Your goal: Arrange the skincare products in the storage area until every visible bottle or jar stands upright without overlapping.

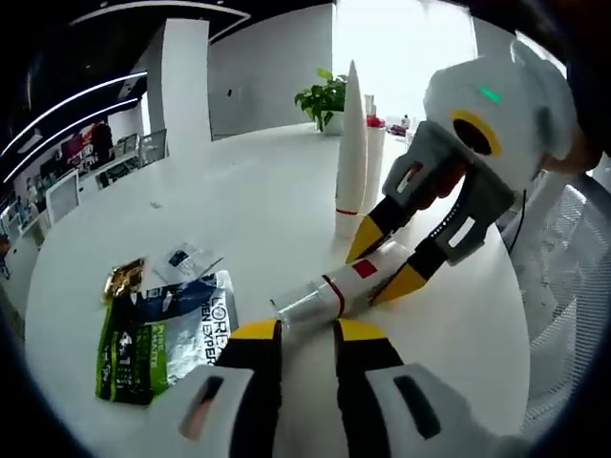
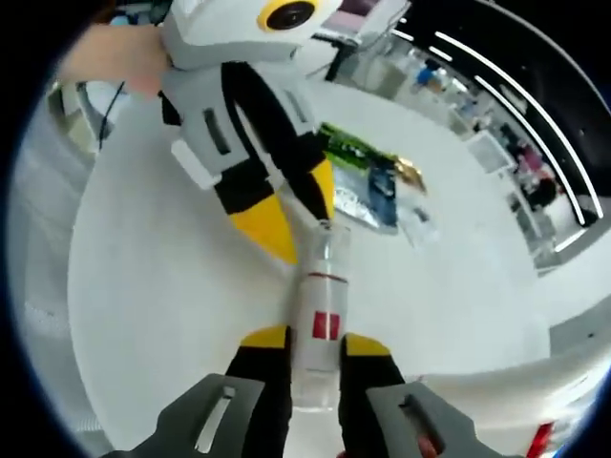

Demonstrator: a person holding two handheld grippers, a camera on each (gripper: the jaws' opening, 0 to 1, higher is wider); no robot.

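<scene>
Your right hand-held gripper (image 2: 315, 345) is clamping the lying tube (image 2: 320, 329) mid-body; your left hand-held gripper (image 1: 307, 331) is gaping at its clear cap. Light, slick plastic: squeeze gently.

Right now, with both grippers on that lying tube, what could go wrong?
1. The tube lies flat between the right gripper's jaws while the left gripper sits at its clear cap end; opposed pulls could twist it loose.
2. Swinging it upright may knock the tall white tubes standing just behind.
3. The sachets lie close by; a slipped tube could roll onto them.
</scene>
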